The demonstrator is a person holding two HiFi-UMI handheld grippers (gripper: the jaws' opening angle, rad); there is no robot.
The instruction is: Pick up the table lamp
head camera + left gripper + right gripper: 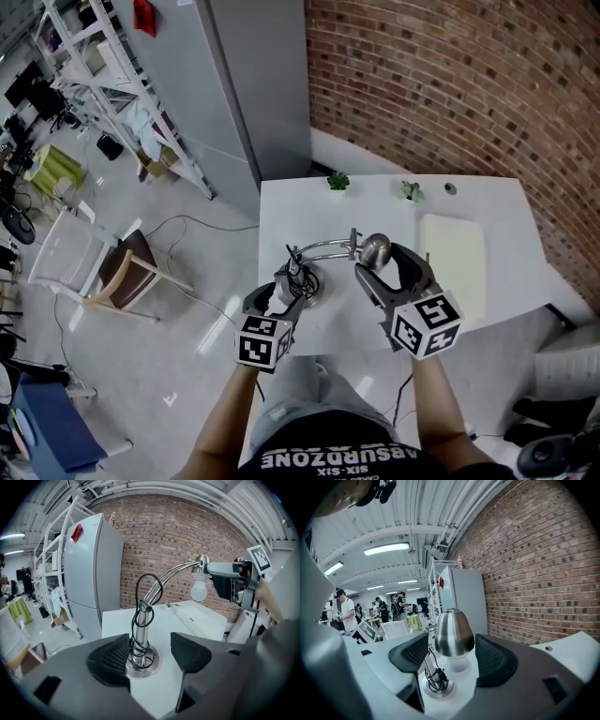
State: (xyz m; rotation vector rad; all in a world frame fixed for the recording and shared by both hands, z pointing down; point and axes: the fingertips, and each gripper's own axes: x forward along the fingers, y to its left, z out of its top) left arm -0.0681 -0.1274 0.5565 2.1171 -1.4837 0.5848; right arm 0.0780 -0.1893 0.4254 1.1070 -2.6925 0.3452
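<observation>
A: Where is the lamp (302,281)?
B: On the white table (281,211). Its round base sits near the near-left corner, close to the left edge, with grey floor beyond.
A: Any room around it?
B: There is bare tabletop behind it, up to 2 small plants (337,181) by the far edge. A pale flat mat (455,258) lies to its right.
A: What is it made of?
B: Polished metal. It has a disc base, a straight stem with a black cord (141,604) looped round it, and a curved neck. A bell-shaped shade (452,631) sits over a white bulb (199,588).
A: And the grippers?
B: The left gripper (150,651) has its jaws spread wide. The stem and base stand ahead between them, untouched. The right gripper (452,660) is spread too. Its black grid-textured pads flank the shade, and neither visibly presses it.
</observation>
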